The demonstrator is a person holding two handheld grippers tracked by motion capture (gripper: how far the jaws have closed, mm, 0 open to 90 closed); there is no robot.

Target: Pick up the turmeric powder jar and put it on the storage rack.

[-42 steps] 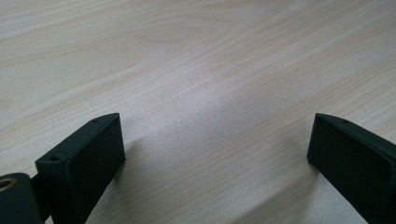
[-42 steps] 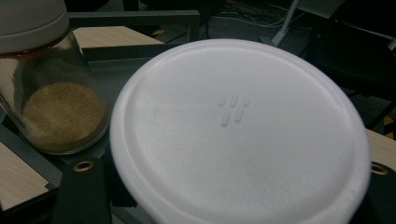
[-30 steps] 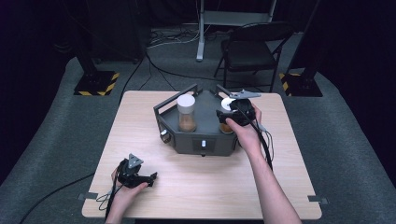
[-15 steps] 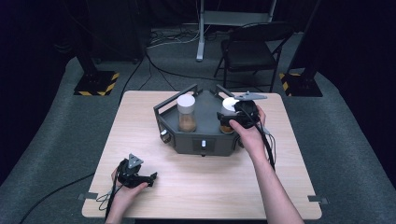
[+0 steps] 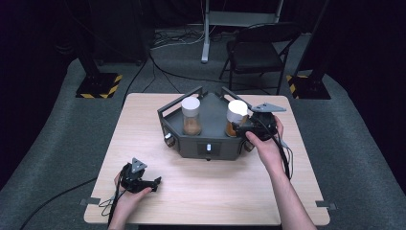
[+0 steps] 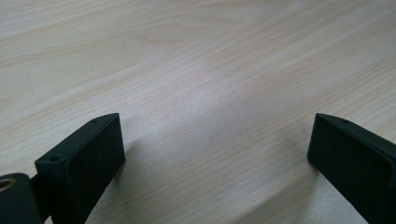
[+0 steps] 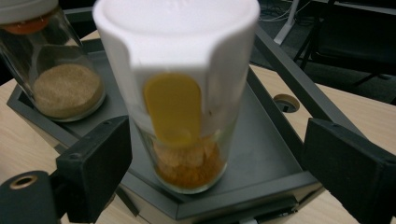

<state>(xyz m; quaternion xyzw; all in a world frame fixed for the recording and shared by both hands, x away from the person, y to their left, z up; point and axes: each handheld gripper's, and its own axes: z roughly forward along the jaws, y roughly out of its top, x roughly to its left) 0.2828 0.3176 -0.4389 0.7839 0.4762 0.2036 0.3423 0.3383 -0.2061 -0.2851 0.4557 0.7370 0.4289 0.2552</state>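
Jar stands free between wide right jaws

Between the right gripper's [image 7: 219,163] jaws, w/ clear gaps both sides, stands a glass jar [image 7: 180,102] w/ white cap and orange-yellow powder at its bottom; nothing is gripped. Those jaws have just been opening and now sit wide, pads off the glass. Jar rests upright in a dark grey tray [image 7: 261,140]. Beyond the left-hand jaw, farther back in the same tray, a second jar [image 7: 60,79] holds brown powder. Left gripper [image 6: 215,158] has jaws spread wide too, empty, w/ bare wooden table [image 6: 196,70] between and ahead of them.
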